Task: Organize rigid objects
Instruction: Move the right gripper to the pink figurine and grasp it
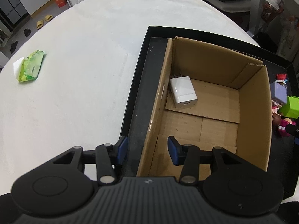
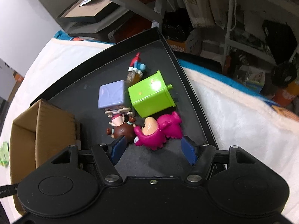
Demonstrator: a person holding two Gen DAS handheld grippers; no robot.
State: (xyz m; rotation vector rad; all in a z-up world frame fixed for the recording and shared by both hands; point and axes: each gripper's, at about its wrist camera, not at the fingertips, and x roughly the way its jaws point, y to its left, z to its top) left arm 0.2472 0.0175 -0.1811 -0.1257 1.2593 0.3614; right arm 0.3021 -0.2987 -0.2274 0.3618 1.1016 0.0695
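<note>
Toys are lying in a loose cluster at the right end of the black tray [image 2: 190, 85], and the right tool [image 2: 152, 150] is hovering just above them with its blue pads spread wide and nothing between them. The magenta figurine [image 2: 158, 130] is sitting closest, roughly in line with the gap, so it looks like the piece being lined up for a pick. The brown figurine [image 2: 122, 130] is touching it on one side, the green cube [image 2: 152, 95] is crowding it from behind, and the lavender cube [image 2: 112, 97] is lying just beside that one.

To do this step well, the right tool is best lowered with the pads straddling the magenta body across its narrower width, keeping the left pad clear of the brown figurine so the neighbour is not being dragged along. Closing should be gentle, since glossy, rounded plastic is likely to squirt out of a hard pinch.

Over on the other side, the left tool [image 1: 147, 152] is also gaping and holding nothing, with one pad outside and one inside the near wall of the cardboard box [image 1: 254, 112]. That box is standing in the same tray and is holding only a white charger [image 1: 183, 91] in its far corner, so there is plenty of floor free for a drop. A green wipes pack [image 1: 30, 66] is lying well apart on the white desk [image 1: 84, 74].
</note>
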